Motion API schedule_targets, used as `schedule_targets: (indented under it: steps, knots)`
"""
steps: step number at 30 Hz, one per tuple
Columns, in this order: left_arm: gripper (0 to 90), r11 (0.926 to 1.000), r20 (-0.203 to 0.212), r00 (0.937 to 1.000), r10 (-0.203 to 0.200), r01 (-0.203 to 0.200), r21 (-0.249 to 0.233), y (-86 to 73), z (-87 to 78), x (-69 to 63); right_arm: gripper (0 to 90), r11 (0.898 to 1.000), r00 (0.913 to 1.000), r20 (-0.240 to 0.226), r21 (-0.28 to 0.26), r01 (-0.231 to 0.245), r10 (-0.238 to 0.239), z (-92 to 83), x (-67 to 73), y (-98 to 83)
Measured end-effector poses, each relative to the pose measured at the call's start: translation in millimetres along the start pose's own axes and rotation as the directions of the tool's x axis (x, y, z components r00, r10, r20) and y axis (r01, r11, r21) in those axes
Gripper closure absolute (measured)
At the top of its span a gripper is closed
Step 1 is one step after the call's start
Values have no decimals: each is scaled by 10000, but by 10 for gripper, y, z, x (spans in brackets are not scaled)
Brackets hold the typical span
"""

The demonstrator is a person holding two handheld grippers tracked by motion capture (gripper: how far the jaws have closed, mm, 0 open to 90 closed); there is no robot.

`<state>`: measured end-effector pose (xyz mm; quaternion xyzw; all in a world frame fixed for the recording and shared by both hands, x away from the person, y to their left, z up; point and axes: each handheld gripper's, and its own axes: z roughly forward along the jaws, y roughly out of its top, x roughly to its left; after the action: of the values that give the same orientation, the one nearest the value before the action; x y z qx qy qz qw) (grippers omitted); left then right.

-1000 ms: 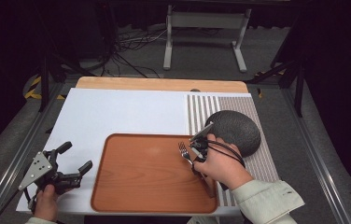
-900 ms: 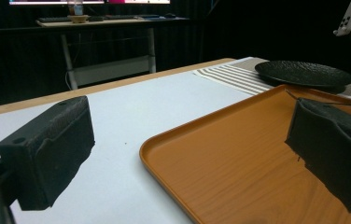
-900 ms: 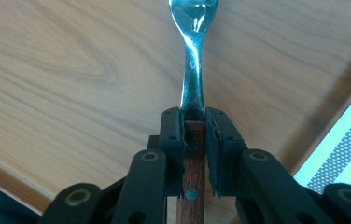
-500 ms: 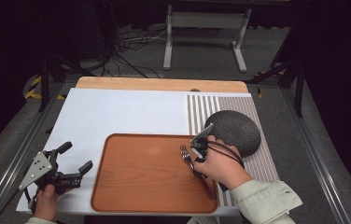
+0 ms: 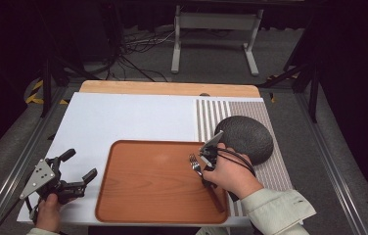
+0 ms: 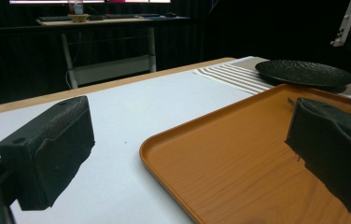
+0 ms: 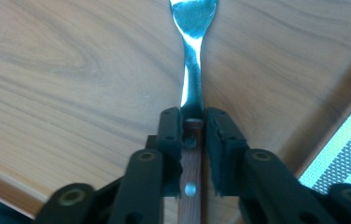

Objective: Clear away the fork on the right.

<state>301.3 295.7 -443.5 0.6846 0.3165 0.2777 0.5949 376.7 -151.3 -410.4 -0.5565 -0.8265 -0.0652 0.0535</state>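
The right gripper [image 7: 193, 135] pinches a wooden-handled fork [image 7: 192, 60], tines pointing away over the wooden tray [image 5: 148, 186]; the left gripper [image 5: 67, 169] is spread.

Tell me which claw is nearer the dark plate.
Right. The right claw, shut on the fork, sits just left of the dark plate; the left claw is open across the tray.

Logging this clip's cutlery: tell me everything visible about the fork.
The fork has a shiny metal neck and tines and a brown, wood-look handle with rivets. It lies over the right part of the orange-brown tray, tines pointing away from the person. The right claw is shut on the handle's top end.
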Motion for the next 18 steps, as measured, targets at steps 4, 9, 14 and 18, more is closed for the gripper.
schedule_targets:
  steps: [4,9,14,18]
  knots:
    - [16,10000,-22,10000,6,-6,-8,0,-1,3,679,9997,9999,-5,-176,166,-166,-24,-20,-12]
    - [16,10000,-42,10000,11,-11,-27,2,0,0,633,9982,9993,-48,-460,378,-381,-72,-24,-22]
    - [16,10000,-45,10000,12,-12,-28,2,-1,1,521,9917,9972,-168,-1070,707,-729,-134,-15,-26]
    - [16,10000,-39,10000,30,-30,-19,3,-2,1,277,9597,9890,-48,-2424,1425,-1481,-139,8,-30]
